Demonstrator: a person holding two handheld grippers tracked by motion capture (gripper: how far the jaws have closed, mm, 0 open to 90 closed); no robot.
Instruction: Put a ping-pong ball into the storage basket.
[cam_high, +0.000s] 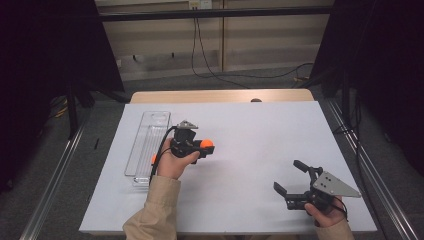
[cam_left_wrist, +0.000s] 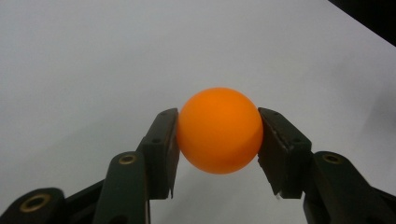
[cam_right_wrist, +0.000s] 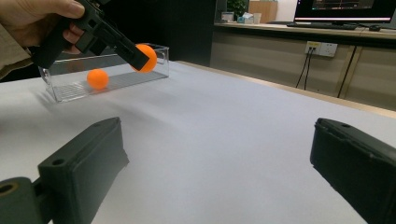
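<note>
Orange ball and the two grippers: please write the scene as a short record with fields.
held ball: orange ball, clamped between the jaws of the left gripper, above the white table
second ball: another orange ball lies inside the clear tray
tray place: left part of the table, long side running away from the person
right gripper: jaws wide apart, nothing between them, low over the table
</note>
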